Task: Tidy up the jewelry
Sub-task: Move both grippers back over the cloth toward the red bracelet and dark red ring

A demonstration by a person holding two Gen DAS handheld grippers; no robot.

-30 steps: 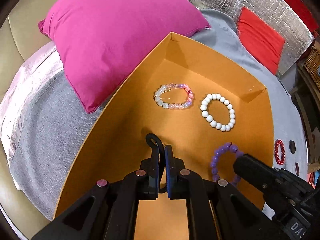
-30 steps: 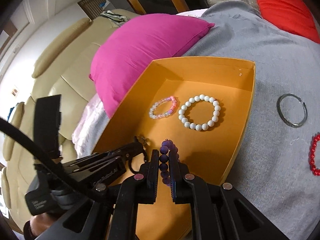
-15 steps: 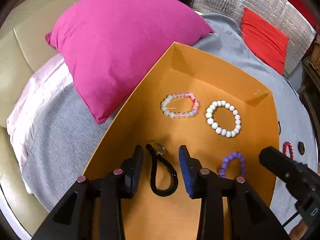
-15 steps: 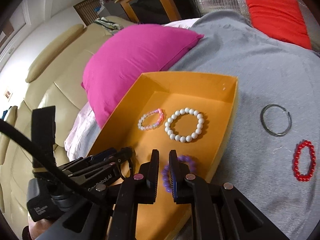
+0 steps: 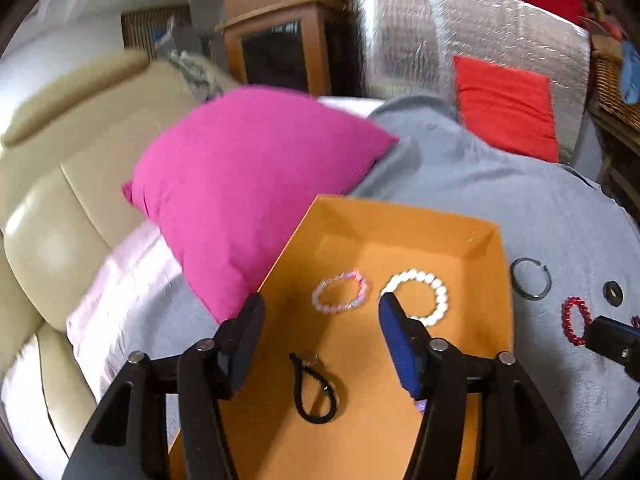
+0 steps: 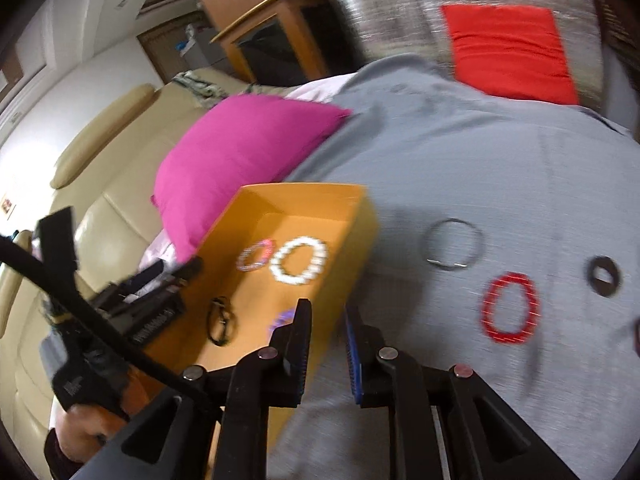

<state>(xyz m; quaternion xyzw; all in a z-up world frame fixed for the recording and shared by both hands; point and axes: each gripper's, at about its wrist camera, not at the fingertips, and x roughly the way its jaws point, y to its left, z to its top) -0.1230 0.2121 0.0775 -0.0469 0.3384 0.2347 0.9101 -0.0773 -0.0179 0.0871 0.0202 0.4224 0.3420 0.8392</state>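
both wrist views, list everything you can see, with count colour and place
box: 1, orange, on grey cover
bracelets in box: 4; pink-clear, white, black cord, purple mostly hidden
bracelet: 1, red, on cover right of box
rings: 2; thin grey, small dark, on cover
pillow: 1, pink, left of box
cushion: 1, red, at the back
sofa: 1, cream, left
left gripper: jaws opening, nothing between
right gripper: jaws opening, nothing between

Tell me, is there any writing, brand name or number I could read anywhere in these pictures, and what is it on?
Nothing can be read for sure.
White lettering on the side of the left gripper, seen from the right wrist camera: too blurred to read.
Small white mark lower on the same tool's handle: too blurred to read.
The orange box and the bracelets show no writing.
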